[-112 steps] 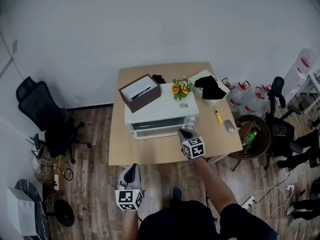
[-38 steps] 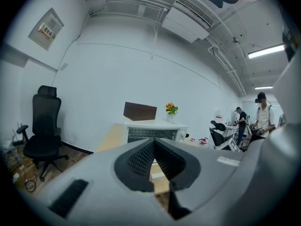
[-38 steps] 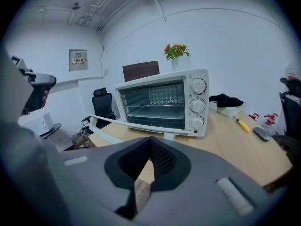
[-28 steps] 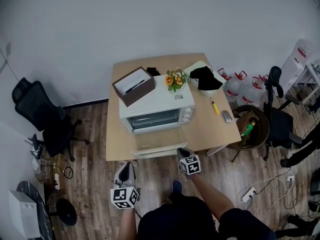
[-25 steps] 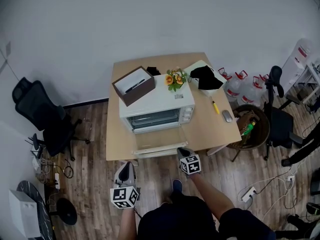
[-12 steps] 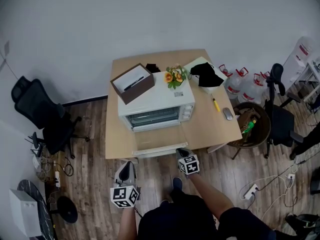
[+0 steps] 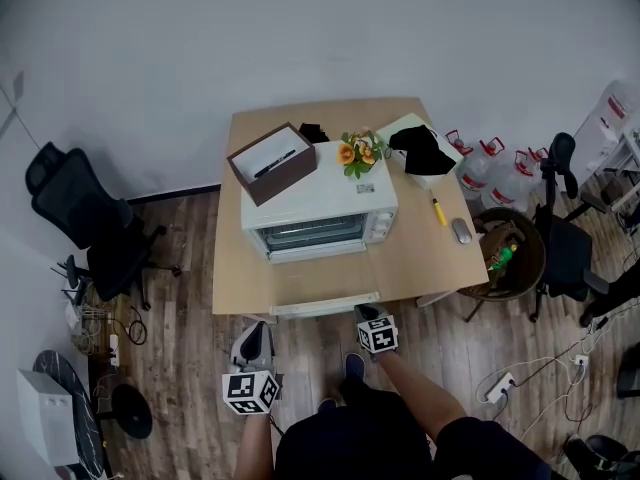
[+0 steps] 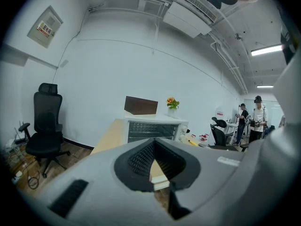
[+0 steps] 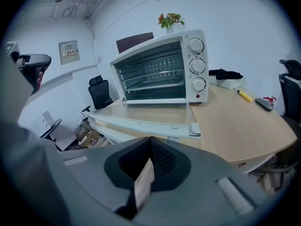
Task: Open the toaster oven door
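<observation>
**Oven door down flat, both grippers clear of it**

In the head view, the white toaster oven (image 7: 320, 208) sat on the pale wooden table (image 7: 440, 258) at the person's 12 o'clock. Its glass door (image 7: 325, 286) lay folded down, with the handle (image 7: 325, 307) near the table's front edge. The right gripper (image 7: 368, 315) hovered just beside the handle's 3 o'clock end. The left gripper (image 7: 253, 340) hung off the table at the door's 7 o'clock.

In the left gripper view, the ribbed dark jaws met at their tips and gripped nothing. The oven stood well beyond them at 12 o'clock.

In the right gripper view, the jaws were likewise closed and empty. The smooth white handle bar ran across just ahead, at 12 o'clock, with the door's glass pane behind it. Wire racks showed in the boxy metal cavity, and three round knobs (image 9: 196, 65) were stacked at its 3 o'clock side.

The task looked done. A knock from below on the handle would likely tip the light door back up. A sideways shove could skid the oven on the slick tabletop.
</observation>
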{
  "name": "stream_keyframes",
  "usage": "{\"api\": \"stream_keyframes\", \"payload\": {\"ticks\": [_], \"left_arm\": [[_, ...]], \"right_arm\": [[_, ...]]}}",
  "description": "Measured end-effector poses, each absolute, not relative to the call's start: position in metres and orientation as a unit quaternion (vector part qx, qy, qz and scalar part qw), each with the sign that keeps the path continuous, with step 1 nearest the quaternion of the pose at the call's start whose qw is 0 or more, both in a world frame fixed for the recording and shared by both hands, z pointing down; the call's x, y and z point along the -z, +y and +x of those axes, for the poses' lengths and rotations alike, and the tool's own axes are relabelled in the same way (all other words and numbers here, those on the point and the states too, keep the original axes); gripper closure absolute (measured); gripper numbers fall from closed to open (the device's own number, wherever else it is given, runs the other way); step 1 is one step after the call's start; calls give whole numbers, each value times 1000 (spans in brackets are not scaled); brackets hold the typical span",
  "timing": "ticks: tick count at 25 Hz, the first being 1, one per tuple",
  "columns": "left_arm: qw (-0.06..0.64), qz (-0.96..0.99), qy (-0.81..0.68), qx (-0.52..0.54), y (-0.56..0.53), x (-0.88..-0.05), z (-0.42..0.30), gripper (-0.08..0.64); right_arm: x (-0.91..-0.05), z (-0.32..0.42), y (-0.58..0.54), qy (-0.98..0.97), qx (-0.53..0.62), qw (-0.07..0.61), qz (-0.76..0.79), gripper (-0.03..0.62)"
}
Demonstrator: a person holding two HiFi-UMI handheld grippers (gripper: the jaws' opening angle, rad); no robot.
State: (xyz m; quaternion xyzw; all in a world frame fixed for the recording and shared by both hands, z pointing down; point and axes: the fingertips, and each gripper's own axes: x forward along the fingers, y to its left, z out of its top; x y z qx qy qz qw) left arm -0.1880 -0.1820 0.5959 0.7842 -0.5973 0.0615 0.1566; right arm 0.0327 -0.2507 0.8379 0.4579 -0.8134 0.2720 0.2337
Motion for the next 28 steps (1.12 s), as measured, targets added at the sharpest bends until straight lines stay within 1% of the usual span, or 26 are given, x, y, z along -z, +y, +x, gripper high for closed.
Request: {"api": "stream_keyframes", "payload": {"ticks": [14, 20, 28], "left_arm": [[165, 780, -598, -75, -190, -604, -185, 565], [185, 775, -602, -50, -197, -602, -189, 565], [188, 768, -609, -56, -200, -610, -196, 565]], "right_arm": [[-882, 35, -244, -793, -313, 259, 454, 586], [-893, 34, -245, -788, -323, 259, 455, 586], [-898, 34, -245, -791, -320, 259, 453, 586]]}}
